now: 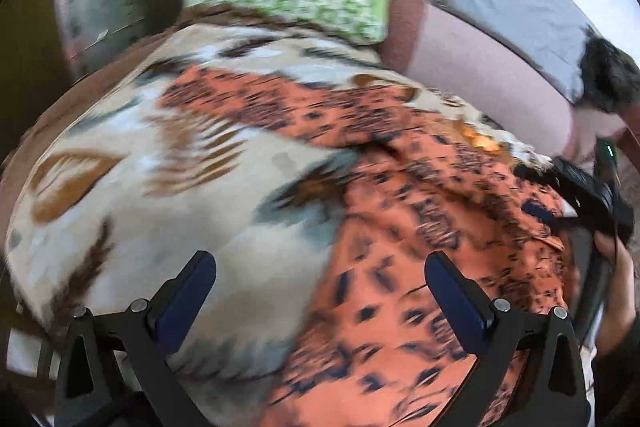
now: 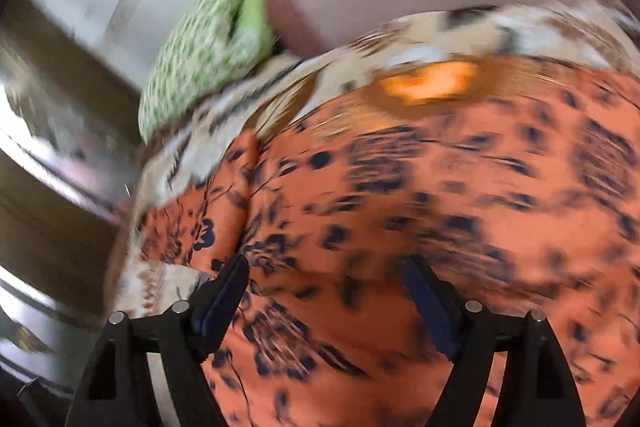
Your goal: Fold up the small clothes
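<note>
Working on the bed, we see its cream, brown and grey patterned fleece blanket (image 1: 224, 163) serving as the folding surface. The orange, dark-printed thin cloth garment (image 1: 400, 235) lies spread from 10 to 5 o'clock. Our left gripper (image 1: 320, 283) hovers wide and empty; our right gripper (image 2: 324, 287), wide too, holds nothing, probably seeking an edge.

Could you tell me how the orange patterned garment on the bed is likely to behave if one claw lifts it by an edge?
The orange garment will probably flop and drape rather than hold shape: it already lies in soft creases over the blanket. It looks thin, so likely light. Its surface seems slightly sheen-like, so it may slide over the blanket when pushed, though blur makes that uncertain.
</note>
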`<state>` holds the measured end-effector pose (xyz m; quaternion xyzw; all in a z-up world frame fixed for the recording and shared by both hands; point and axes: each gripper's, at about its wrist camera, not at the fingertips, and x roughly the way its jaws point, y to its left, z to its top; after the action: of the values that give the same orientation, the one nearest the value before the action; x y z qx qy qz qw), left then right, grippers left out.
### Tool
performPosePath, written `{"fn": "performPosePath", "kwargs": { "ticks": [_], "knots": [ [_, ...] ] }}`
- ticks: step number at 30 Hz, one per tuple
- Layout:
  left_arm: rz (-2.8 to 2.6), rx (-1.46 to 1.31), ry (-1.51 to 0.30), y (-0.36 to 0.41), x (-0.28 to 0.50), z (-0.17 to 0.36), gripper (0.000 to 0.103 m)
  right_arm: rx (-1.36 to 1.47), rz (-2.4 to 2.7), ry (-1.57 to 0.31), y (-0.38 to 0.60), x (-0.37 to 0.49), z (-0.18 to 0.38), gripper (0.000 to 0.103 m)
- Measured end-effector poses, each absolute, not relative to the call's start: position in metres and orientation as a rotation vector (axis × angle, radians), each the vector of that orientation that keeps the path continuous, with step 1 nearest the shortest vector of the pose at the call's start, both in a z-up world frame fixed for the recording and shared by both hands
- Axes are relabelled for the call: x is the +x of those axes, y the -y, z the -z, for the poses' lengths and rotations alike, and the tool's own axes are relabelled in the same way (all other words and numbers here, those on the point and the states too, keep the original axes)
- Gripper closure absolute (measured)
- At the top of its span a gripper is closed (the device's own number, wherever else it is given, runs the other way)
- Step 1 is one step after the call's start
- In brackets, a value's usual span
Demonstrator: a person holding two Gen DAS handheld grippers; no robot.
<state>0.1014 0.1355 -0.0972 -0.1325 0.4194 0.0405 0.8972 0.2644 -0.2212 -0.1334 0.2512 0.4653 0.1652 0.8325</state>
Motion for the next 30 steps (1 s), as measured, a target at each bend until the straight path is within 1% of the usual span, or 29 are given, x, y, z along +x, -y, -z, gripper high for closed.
{"fn": "performPosePath", "kwargs": {
  "ticks": [3,5,7,10,11,14,17,18,20,21,22,25,26,28,30],
  "knots": [
    [0.011,-0.224,-0.87,-0.102,0.141,0.09,0.0,0.632,-0.263,-0.962,0.291,0.258,0.139,0.019],
    [0.049,-0.205,-0.875,-0.079,0.174,0.087,0.0,0.733,-0.214,-0.953,0.335,0.257,0.152,0.019],
    [0.103,-0.202,-0.889,-0.057,0.205,0.087,0.0,0.889,-0.187,-0.929,0.381,0.254,0.167,0.019],
    [0.126,-0.163,-0.904,-0.026,0.241,0.095,0.0,1.118,-0.2,-0.945,0.415,0.256,0.203,0.019],
    [0.115,-0.119,-0.919,-0.015,0.255,0.103,0.0,1.147,-0.221,-0.935,0.419,0.256,0.203,0.019],
    [0.055,0.017,-1.033,0.007,0.289,0.143,0.0,1.03,-0.235,-0.896,0.419,0.262,0.174,0.019],
    [0.04,0.046,-1.113,0.006,0.299,0.173,0.0,1.031,-0.348,-0.846,0.418,0.281,0.156,0.018],
    [0.042,0.044,-1.115,0.005,0.297,0.175,0.0,1.003,-0.339,-0.867,0.419,0.289,0.157,0.018],
    [0.043,0.055,-1.103,0.005,0.296,0.176,0.0,0.878,-0.165,-1.018,0.422,0.314,0.184,0.019],
    [0.05,0.054,-1.102,0.004,0.295,0.174,0.0,0.908,-0.14,-1.036,0.432,0.318,0.197,0.024],
    [0.062,0.045,-1.088,0.002,0.292,0.168,0.0,1.006,-0.151,-0.985,0.448,0.315,0.198,0.024],
    [0.075,0.018,-1.029,-0.004,0.289,0.159,0.0,0.912,-0.103,-0.891,0.457,0.312,0.16,0.021],
    [0.067,0.024,-1.038,-0.005,0.293,0.162,0.0,0.943,-0.167,-0.877,0.456,0.316,0.156,0.021],
    [0.053,0.034,-1.079,-0.007,0.301,0.177,0.0,0.994,-0.307,-0.911,0.449,0.333,0.155,0.019],
    [0.044,0.097,-1.107,-0.003,0.303,0.188,0.0,0.894,-0.265,-0.942,0.447,0.347,0.164,0.019]
  ]
}}
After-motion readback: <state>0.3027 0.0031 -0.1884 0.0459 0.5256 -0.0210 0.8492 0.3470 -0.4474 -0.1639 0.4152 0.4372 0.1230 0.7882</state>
